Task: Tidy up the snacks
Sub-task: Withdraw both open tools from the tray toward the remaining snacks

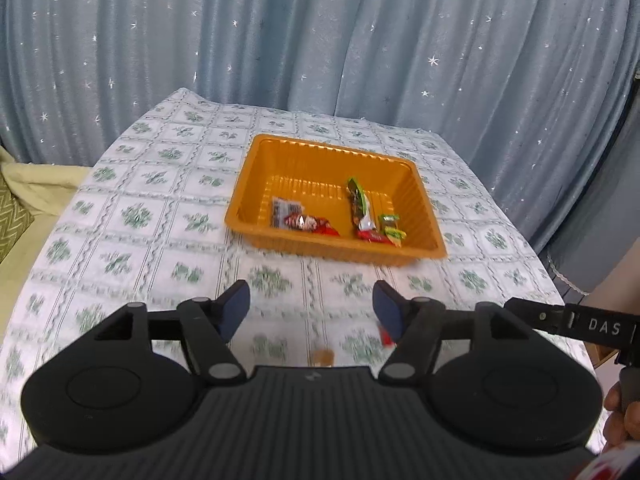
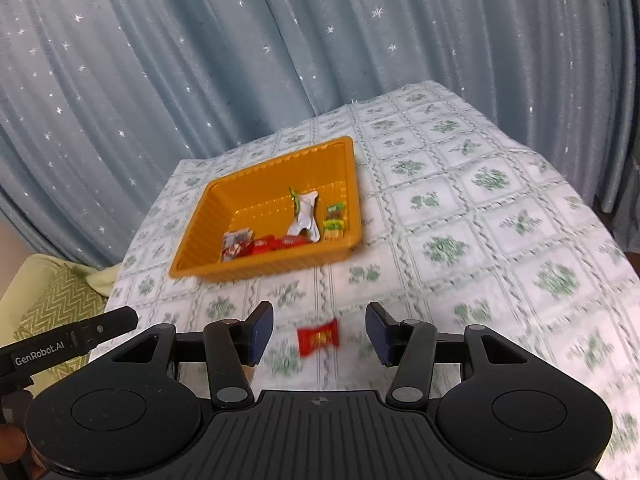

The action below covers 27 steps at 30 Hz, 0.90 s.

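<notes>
An orange plastic tray (image 1: 404,168) (image 2: 280,160) sits on the green-patterned tablecloth and holds several wrapped snacks: red packets (image 1: 310,224) (image 2: 260,246), a long green and silver wrapper (image 1: 359,204) (image 2: 305,216) and small green candies (image 1: 394,234) (image 2: 334,216). My left gripper (image 1: 311,312) hangs open over bare cloth short of the tray, nothing between its fingers. A small orange-brown sweet (image 1: 323,357) lies on the cloth below it. My right gripper (image 2: 320,332) is open too, and a small red snack packet (image 2: 318,337) (image 1: 386,336) lies on the cloth between its fingers, untouched.
A blue star-patterned curtain (image 1: 320,40) hangs behind the table. A green chevron cushion (image 2: 52,304) lies off the table's left edge. The right tool's handle (image 1: 576,322) crosses the left wrist view, with a hand (image 1: 624,416) at the lower right.
</notes>
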Each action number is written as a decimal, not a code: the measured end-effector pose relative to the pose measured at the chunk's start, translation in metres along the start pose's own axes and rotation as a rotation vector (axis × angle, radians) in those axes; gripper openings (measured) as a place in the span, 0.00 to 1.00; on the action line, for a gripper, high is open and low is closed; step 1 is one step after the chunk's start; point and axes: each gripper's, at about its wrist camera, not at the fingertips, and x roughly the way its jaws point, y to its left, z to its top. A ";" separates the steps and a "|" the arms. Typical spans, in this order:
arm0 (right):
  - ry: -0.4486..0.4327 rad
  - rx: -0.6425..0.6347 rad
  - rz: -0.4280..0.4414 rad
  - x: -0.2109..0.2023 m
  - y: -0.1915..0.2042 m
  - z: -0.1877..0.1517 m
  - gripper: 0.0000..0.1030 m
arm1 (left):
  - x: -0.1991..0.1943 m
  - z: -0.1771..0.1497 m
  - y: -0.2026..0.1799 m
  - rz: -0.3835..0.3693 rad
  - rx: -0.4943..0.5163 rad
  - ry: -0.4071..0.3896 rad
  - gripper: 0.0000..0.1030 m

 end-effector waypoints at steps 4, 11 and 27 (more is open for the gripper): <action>-0.006 -0.009 0.000 -0.029 0.006 -0.019 0.51 | -0.027 -0.022 -0.009 0.007 0.031 0.001 0.69; -0.018 -0.031 -0.012 -0.066 0.012 -0.048 0.53 | -0.063 -0.054 -0.020 0.006 0.058 0.013 0.73; 0.014 -0.089 -0.073 -0.094 0.009 -0.094 0.56 | -0.087 -0.090 -0.018 0.015 0.052 0.033 0.77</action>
